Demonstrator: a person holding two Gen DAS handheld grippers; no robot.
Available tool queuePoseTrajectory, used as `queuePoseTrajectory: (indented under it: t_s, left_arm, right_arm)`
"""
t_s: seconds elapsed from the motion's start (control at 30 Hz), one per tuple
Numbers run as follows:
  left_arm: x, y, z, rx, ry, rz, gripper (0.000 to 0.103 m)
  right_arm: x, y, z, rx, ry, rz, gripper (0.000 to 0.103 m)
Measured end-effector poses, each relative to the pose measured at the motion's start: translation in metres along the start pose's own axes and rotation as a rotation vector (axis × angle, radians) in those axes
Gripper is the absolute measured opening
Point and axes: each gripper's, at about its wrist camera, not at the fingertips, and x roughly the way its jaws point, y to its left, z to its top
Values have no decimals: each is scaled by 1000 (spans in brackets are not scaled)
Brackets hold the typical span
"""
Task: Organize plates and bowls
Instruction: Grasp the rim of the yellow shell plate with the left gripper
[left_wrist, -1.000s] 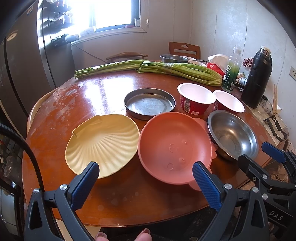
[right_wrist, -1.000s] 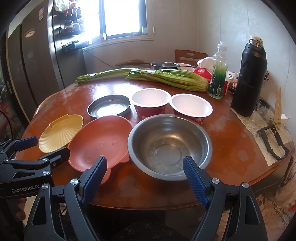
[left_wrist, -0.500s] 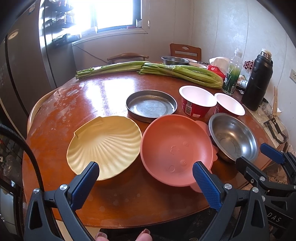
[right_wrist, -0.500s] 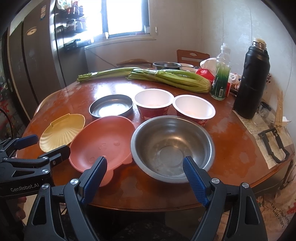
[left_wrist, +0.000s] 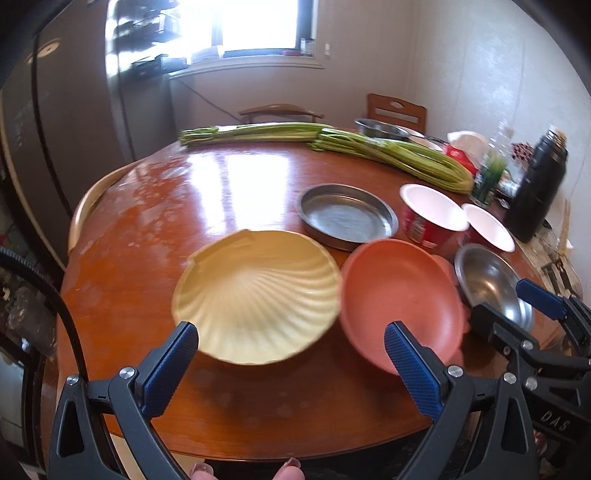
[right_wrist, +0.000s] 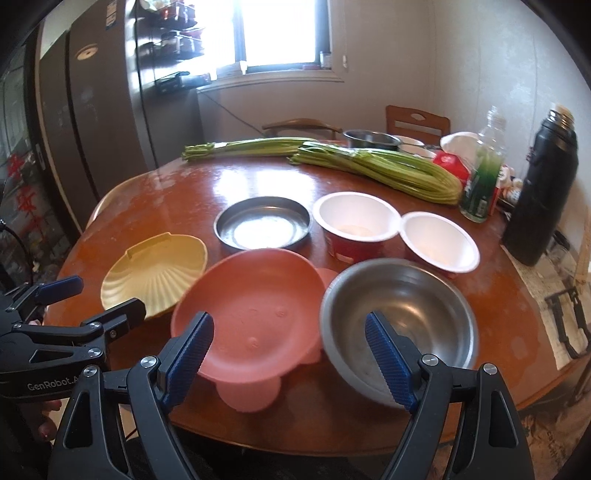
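A yellow shell-shaped plate (left_wrist: 258, 295) lies on the round wooden table (left_wrist: 155, 206), with a pink plate (left_wrist: 399, 299) to its right and a steel bowl (left_wrist: 491, 284) beyond. A flat steel dish (left_wrist: 347, 218) and two white-and-red paper bowls (left_wrist: 430, 214) sit behind them. My left gripper (left_wrist: 291, 363) is open, just short of the yellow plate's near rim. My right gripper (right_wrist: 291, 349) is open over the near edges of the pink plate (right_wrist: 251, 314) and steel bowl (right_wrist: 399, 317). The yellow plate (right_wrist: 155, 273) lies to the left there.
Long green vegetable bundles (right_wrist: 369, 166) lie across the far side of the table. A black flask (right_wrist: 543, 192), a green-liquid bottle (right_wrist: 484, 177) and a steel pot (right_wrist: 369, 138) stand at the back right. A fridge (right_wrist: 85, 122) stands at the left; chairs stand behind the table.
My left gripper has swung left and closer, so the yellow plate now sits between its fingers. My right gripper has moved in closer to the pink plate and steel bowl.
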Motion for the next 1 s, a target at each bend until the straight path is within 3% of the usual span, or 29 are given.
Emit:
queuePoseTrajectory:
  t_s: [0.27, 0.4, 0.77, 0.97, 1.0]
  left_arm:
    - [9, 51, -3, -107, 28, 48, 101]
    - [19, 69, -5, -145, 65, 46, 101]
    - [44, 90, -4, -196, 121, 17, 101]
    - [57, 92, -2, -197, 146, 0, 100]
    - [59, 92, -1, -197, 148, 5, 100]
  right_arm:
    - [28, 27, 27, -66, 32, 82, 85]
    - [47, 40, 41, -77, 82, 170, 85]
    - [98, 79, 65, -151, 166, 198, 84]
    - [123, 83, 68, -141, 208, 207, 75]
    - [126, 84, 68, -145, 211, 200, 69]
